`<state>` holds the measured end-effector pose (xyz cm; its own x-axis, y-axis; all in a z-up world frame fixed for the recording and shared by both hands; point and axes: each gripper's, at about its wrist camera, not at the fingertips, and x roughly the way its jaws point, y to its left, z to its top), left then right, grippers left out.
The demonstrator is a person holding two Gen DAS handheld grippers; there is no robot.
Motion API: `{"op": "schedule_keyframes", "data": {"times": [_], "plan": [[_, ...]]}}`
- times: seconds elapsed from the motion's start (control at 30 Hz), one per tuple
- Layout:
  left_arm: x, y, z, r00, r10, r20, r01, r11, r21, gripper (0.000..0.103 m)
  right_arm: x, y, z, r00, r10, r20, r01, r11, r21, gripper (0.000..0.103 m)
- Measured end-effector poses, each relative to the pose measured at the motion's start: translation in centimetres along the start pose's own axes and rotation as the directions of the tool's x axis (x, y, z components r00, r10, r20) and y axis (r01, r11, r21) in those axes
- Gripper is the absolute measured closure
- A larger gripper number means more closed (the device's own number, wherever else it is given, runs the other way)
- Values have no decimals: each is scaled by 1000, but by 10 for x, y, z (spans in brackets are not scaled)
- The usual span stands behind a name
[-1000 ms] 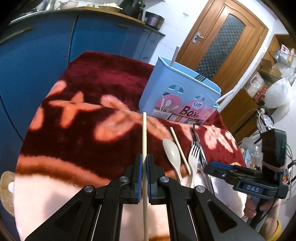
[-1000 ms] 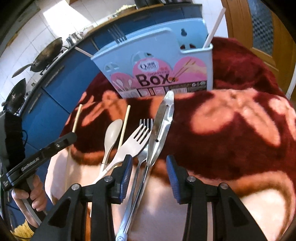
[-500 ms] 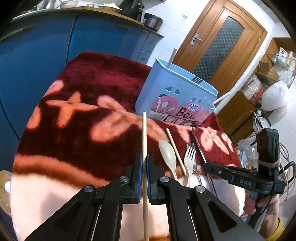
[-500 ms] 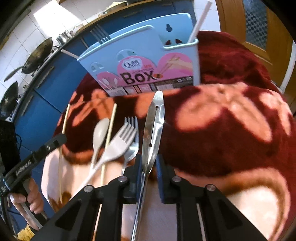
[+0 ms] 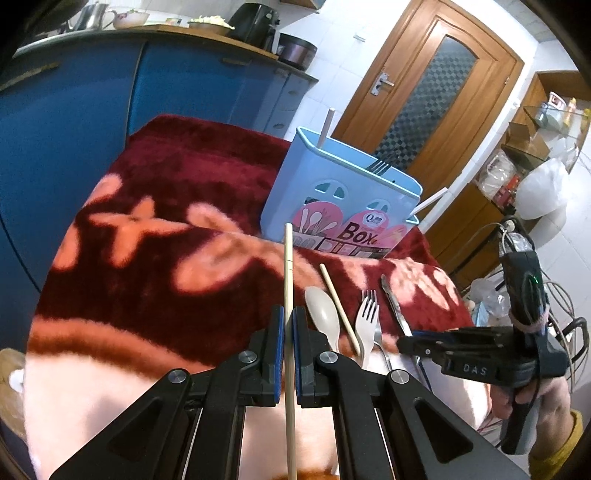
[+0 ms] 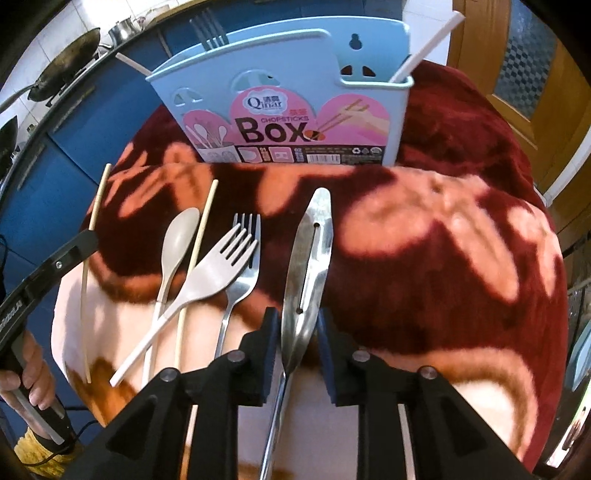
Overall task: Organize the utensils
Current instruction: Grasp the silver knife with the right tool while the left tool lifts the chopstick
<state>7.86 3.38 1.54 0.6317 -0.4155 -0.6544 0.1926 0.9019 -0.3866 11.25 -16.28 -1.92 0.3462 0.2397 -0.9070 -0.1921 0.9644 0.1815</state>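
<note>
A wooden chopstick (image 5: 288,280) is clamped between the blue pads of the left gripper (image 5: 288,325), whose jaws are closed tight on it. The stick points forward toward the blue box (image 5: 332,210). The metal tongs (image 6: 306,266) lie on the red blanket (image 6: 461,229), and their handle passes between the jaws of the right gripper (image 6: 295,328). These jaws are opening, with a gap visible on both sides, so the pads do not press the tongs. Just left of the tongs lie a metal fork (image 6: 242,273), a pale plastic fork (image 6: 207,273) across it, a pale spoon (image 6: 177,243) and a second chopstick (image 6: 197,254). The box stands upright at the far side of the blanket; a dark fork (image 6: 208,31) and white sticks (image 6: 424,48) already stand in it. Behind are blue cabinets (image 5: 92,110) and a wooden door (image 5: 432,92).
</note>
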Motion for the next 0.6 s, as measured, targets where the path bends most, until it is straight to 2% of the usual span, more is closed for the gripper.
{"op": "schedule_keyframes", "data": {"times": [0.17, 0.3, 0.47, 0.6], "plan": [[-2, -2, 1, 1000, 1, 10, -1, 1000, 0, 99, 5, 7, 6, 1000, -18, 7, 18, 999, -38, 74], [-5, -9, 1, 1000, 0, 26, 0, 1000, 13, 99, 5, 9, 2, 998, -37, 46, 39, 998, -49, 82], [-9, -17, 3, 999, -14, 50, 12, 999, 29, 99, -3, -9, -8, 992, 56, 115, -59, 998, 27, 84], [-16, -25, 4, 996, -28, 84, 25, 999, 47, 99, -18, -22, -24, 967, 140, 211, -156, 986, 63, 84]]}}
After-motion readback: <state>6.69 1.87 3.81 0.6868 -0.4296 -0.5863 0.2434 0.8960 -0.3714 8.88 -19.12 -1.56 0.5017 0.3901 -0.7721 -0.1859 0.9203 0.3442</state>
